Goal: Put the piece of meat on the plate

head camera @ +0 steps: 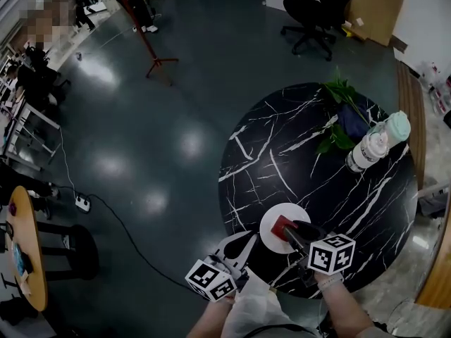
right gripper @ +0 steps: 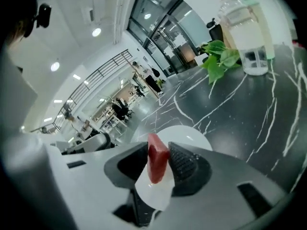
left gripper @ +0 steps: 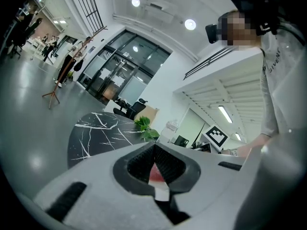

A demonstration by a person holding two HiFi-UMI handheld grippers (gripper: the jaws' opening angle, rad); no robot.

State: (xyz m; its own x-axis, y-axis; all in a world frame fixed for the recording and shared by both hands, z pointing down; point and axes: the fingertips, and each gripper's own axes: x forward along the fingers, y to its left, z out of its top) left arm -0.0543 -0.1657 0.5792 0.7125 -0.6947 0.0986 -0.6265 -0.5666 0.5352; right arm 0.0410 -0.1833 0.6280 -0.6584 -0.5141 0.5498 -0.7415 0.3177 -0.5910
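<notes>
Black marble with white veins topped the round bench (head camera: 282, 153), where 1 white plate (head camera: 268, 236) sat near its front edge. The right tongs (right gripper: 158, 147) clasped the piece of meat (right gripper: 157, 163) upright over that plate. The left tongs (left gripper: 153, 147) were clenched on nothing, just beside it. 1 clear bottle (head camera: 377, 143) stood by green leaves (head camera: 342, 97) at the far edge.

Plate (head camera: 271, 239) on the round table (head camera: 296, 153) near its front edge, piece of meat (head camera: 283, 224) over it between the right gripper's (head camera: 287, 229) jaws, left gripper (head camera: 248, 239) just left, bottle (head camera: 377, 143) and plant (head camera: 342, 97) far right, office chair (head camera: 310, 13) beyond.
</notes>
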